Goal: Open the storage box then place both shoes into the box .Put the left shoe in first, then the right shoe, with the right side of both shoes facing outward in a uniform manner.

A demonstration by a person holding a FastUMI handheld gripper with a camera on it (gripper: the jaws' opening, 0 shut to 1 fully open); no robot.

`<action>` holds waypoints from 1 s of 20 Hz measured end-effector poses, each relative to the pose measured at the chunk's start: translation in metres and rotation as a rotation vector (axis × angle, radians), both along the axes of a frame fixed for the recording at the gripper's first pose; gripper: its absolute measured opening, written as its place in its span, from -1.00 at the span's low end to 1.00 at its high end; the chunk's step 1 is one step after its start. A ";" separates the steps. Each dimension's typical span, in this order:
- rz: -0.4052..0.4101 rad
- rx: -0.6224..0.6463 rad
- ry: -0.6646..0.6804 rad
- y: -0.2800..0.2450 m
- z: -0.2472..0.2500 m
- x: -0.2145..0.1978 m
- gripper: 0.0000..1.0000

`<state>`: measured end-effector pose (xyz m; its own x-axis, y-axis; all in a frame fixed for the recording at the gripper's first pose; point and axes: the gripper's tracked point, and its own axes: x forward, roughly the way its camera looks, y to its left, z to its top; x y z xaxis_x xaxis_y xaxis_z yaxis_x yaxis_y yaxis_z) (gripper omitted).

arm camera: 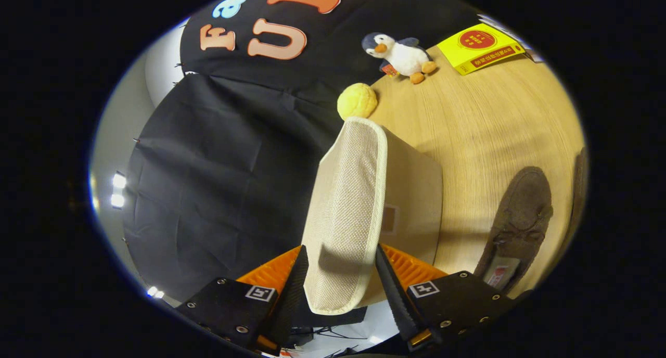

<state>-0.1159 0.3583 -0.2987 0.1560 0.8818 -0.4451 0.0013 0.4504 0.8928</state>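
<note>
Gripper (341,275) tilted hard, so table (468,134) runs up the view on a slant. Fingers (291,285) apart, flanking woven beige lid (346,212) of storage box (411,191); contact with the flap cannot be told. Lid standing raised, edge-on between the fingers, box body just behind it. Brown shoe (520,217) on table beside box; second shoe (580,186) partly seen farther out. Beyond box: yellow ball (357,101), plush penguin (400,53), yellow book (481,47).
</note>
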 end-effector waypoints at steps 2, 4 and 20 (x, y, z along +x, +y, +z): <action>0.004 0.054 -0.040 0.006 0.033 0.006 0.47; 0.006 0.069 -0.079 0.013 0.059 0.013 0.38; 0.088 0.032 -0.213 0.177 0.147 0.016 -0.55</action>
